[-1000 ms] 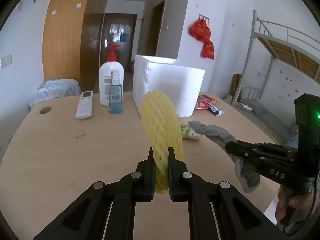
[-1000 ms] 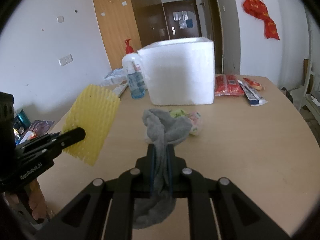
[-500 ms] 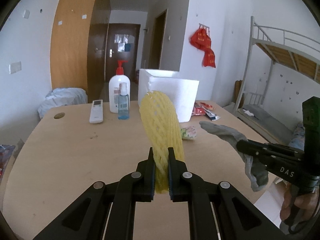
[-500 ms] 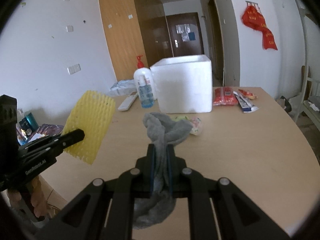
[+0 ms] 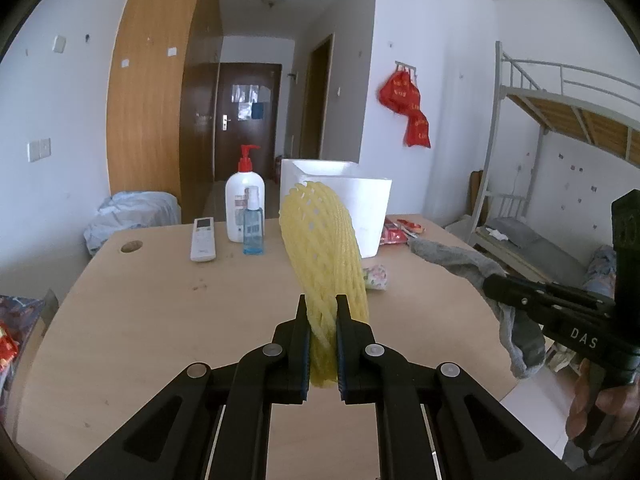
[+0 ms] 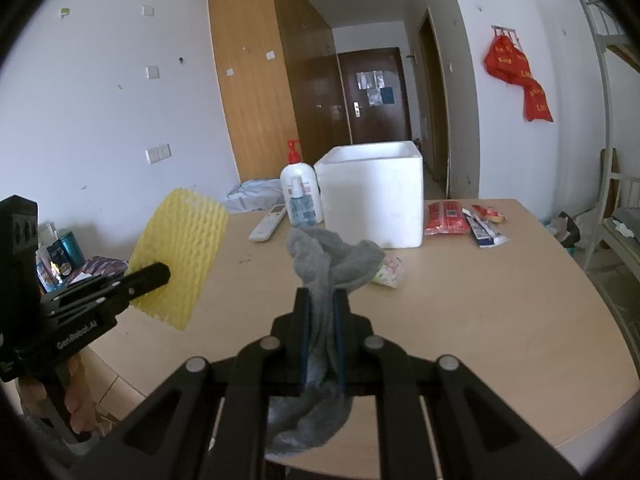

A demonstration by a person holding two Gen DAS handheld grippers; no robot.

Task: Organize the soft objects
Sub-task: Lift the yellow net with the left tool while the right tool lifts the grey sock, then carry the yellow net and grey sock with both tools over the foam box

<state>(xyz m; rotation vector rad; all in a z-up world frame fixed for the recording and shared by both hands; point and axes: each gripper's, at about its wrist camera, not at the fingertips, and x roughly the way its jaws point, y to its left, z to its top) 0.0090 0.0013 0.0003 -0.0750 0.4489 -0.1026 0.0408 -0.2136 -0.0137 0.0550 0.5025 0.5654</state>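
My left gripper (image 5: 322, 304) is shut on a yellow foam net sleeve (image 5: 324, 252) and holds it upright above the near part of the wooden table (image 5: 160, 300). My right gripper (image 6: 320, 300) is shut on a grey sock (image 6: 332, 256), which hangs limp through the jaws. Each gripper shows in the other's view: the right one (image 5: 490, 282) with the sock (image 5: 460, 258), the left one (image 6: 162, 270) with the sleeve (image 6: 180, 256). A white foam box (image 6: 374, 196) stands open at the back of the table. A small floral soft pouch (image 6: 388, 272) lies in front of it.
A pump bottle (image 5: 244, 204), a small blue spray bottle (image 5: 253, 224) and a white remote (image 5: 203, 238) stand left of the box. Red snack packets (image 6: 448, 218) lie to its right. A bunk bed (image 5: 560, 120) is at the right, clutter (image 6: 60, 256) at the left.
Both grippers have drawn back from the table and risen, still holding the sleeve and the sock. The box and bottles look farther away.
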